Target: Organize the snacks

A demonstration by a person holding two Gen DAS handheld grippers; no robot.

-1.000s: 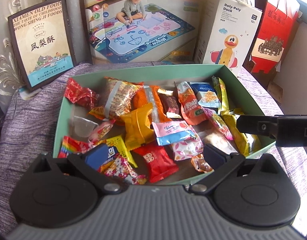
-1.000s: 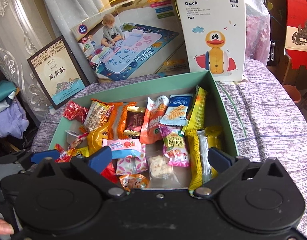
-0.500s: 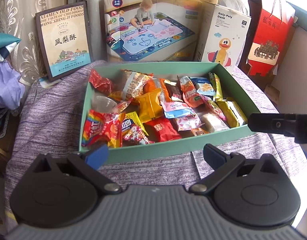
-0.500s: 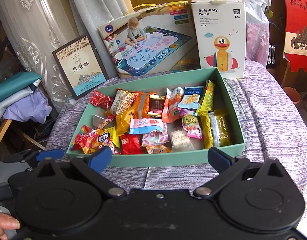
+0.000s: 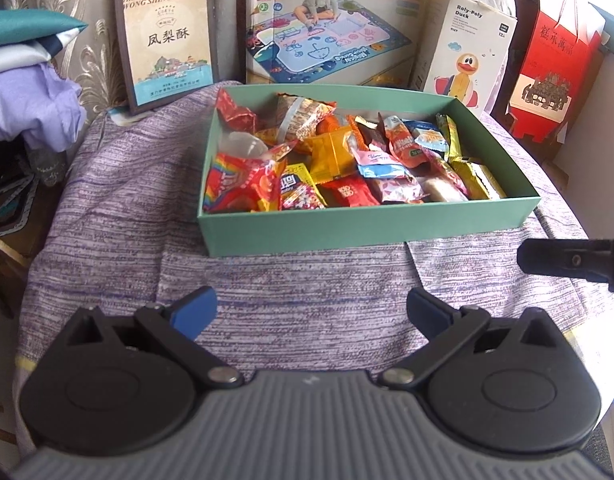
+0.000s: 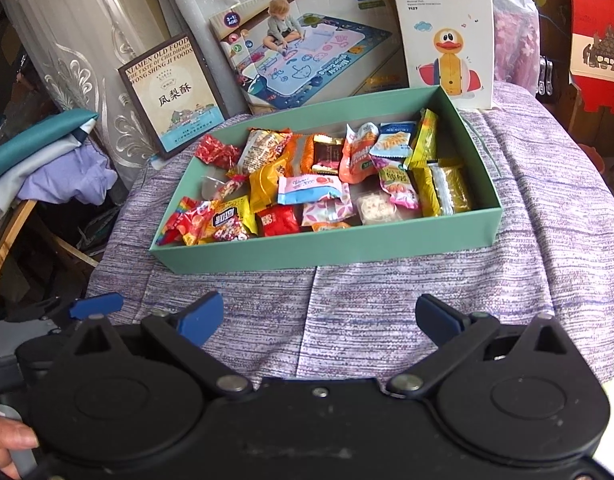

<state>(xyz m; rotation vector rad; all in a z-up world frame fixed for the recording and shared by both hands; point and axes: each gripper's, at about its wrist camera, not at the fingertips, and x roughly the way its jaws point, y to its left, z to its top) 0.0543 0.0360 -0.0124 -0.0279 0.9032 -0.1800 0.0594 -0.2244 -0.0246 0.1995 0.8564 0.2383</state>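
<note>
A brown-framed box [image 5: 167, 42] standing far left is showing "XIAMEN OLD FOOD, THE TASTE OF CHILDHOOD, WONG SHING JI FOODS". A white box [image 6: 443, 32] far right is reading "Roly-Poly Duck, baby care".

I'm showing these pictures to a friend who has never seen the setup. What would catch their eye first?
Most likely the green box in the middle of the purple cloth, crammed with bright snack packets. Next, the Roly-Poly Duck carton standing behind its far right corner. Both tools, left and right, sit open and empty in front.
</note>
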